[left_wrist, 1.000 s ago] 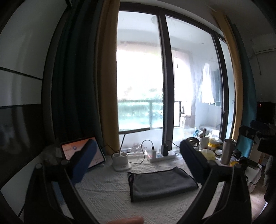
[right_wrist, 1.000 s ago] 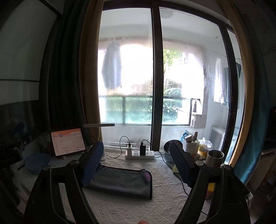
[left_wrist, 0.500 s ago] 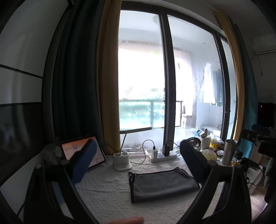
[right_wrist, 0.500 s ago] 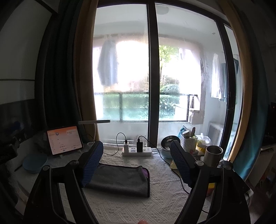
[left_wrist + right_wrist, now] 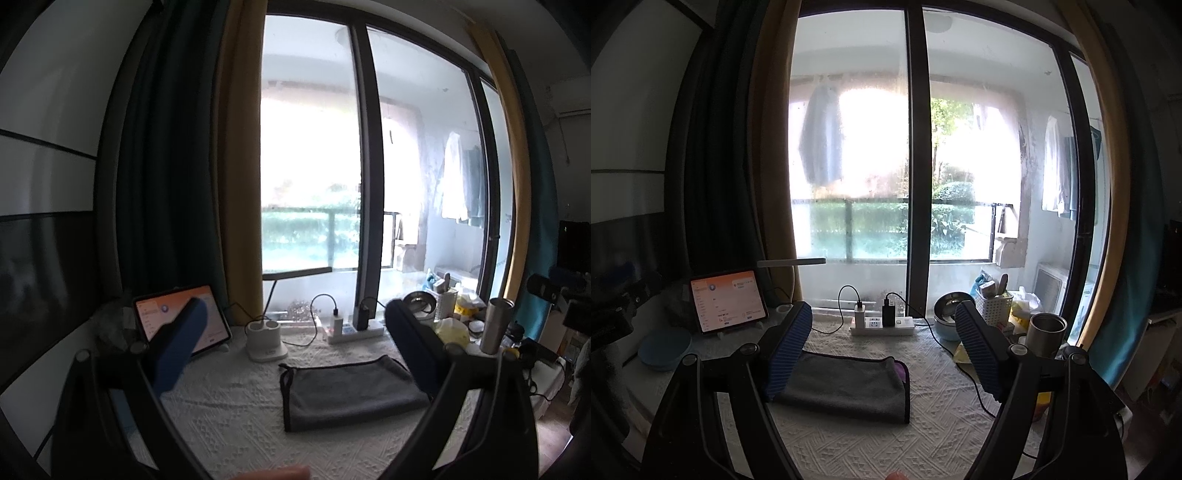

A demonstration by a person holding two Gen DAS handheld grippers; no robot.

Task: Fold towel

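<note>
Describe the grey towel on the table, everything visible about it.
The towel is dark grey, soft-looking cloth with dark trim along its edges. It lies flat, already folded into a rectangle, on the white textured tablecloth, in front of the power strip. A purple bit peeks out at its right end. Nothing grips it.

Grey towel [image 5: 351, 395] (dark-edged) lies folded flat on tablecloth [image 5: 236, 417].

A white textured cloth covers the tabletop [image 5: 871, 439]. The folded grey towel [image 5: 846, 384] lies flat on it; behind the towel sits a power strip [image 5: 882, 326], with a tablet [image 5: 727, 300] to its left.
</note>
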